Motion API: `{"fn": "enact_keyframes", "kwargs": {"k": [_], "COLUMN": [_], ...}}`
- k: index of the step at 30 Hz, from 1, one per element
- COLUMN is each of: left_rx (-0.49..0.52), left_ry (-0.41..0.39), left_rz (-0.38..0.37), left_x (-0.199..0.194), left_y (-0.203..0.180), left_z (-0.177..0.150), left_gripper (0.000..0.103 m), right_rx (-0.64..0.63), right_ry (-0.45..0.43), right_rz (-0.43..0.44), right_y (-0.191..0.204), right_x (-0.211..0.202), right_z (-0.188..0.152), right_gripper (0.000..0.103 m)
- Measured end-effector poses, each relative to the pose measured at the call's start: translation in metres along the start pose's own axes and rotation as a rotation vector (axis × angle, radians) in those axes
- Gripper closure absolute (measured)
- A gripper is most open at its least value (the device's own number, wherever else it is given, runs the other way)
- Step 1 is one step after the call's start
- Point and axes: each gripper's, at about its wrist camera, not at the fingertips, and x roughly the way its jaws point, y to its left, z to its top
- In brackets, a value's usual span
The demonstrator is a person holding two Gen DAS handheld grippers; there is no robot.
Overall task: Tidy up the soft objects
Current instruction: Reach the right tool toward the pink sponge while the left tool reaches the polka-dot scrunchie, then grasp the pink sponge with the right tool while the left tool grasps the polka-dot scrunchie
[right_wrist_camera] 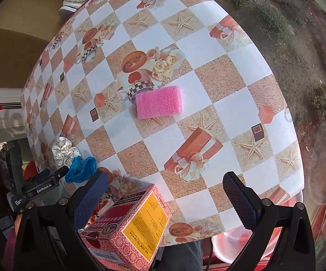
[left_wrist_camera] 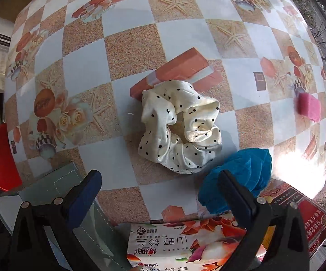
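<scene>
We hold 2 grippers over a checkered table (left_wrist_camera: 126, 52) with 3 soft things on it.

Largest first: the red box (right_wrist_camera: 126, 230) sits at the near edge by our right gripper (right_wrist_camera: 165, 194), jaws wide apart and empty. Our left gripper (left_wrist_camera: 160, 189) is also spread wide, holding nothing. The dotted scrunchie (left_wrist_camera: 178, 126) lies just ahead of it, the blue scrunchie (left_wrist_camera: 237, 176) touching its right side. The sponge (right_wrist_camera: 159, 102) lies well apart, mid-table.

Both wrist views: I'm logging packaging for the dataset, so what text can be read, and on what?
"NIN JIOM PEI PA KOA": yellow panel of the red patterned box.
"GenRobot.AI": body of the left gripper.
"山野铃兰", seen upside down: floral pack.
"100%": round badge on that pack.
Remaining small print: unreadable.
</scene>
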Motion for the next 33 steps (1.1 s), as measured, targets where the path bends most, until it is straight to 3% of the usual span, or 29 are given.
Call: {"fn": "enact_keyframes", "kwargs": {"k": [1, 4, 5, 7, 10, 12, 15, 24, 33], "left_rx": [0.041, 0.146, 0.172, 0.185, 0.11, 0.037, -0.046, -0.171, -0.205], "left_ry": [0.006, 0.007, -0.013, -0.07, -0.122, -0.114, -0.102, -0.055, -0.025], "left_rz": [-0.009, -0.137, -0.148, -0.092, 0.013, 0.034, 0.025, 0.006, -0.004], "left_x": [0.002, -0.004, -0.01, -0.022, -0.034, -0.033, -0.029, 0.007, 0.037], "left_y": [-0.013, -0.047, -0.055, -0.059, -0.043, -0.024, -0.002, 0.012, 0.006], "left_z": [-0.004, -0.014, -0.017, -0.018, 0.0, 0.008, 0.022, 0.049, 0.081], "left_gripper": [0.0, 0.0, 0.0, 0.0, 0.0, 0.0, 0.0, 0.0, 0.0], "right_rx": [0.001, -0.002, -0.007, -0.019, -0.029, -0.034, -0.049, -0.065, -0.057], "right_ry": [0.005, 0.01, 0.009, 0.01, 0.016, 0.024, 0.037, 0.053, 0.056], "right_rz": [0.002, 0.009, 0.009, 0.008, -0.004, -0.019, -0.048, -0.121, -0.213], "right_y": [0.0, 0.003, 0.004, 0.005, 0.004, 0.003, 0.005, 0.017, 0.024], "right_x": [0.002, 0.003, 0.002, 0.002, 0.004, 0.01, 0.024, 0.074, 0.114], "right_z": [0.001, 0.004, 0.005, 0.007, 0.01, 0.014, 0.023, 0.067, 0.087], "right_gripper": [0.0, 0.0, 0.0, 0.0, 0.0, 0.0, 0.0, 0.0, 0.0]}}
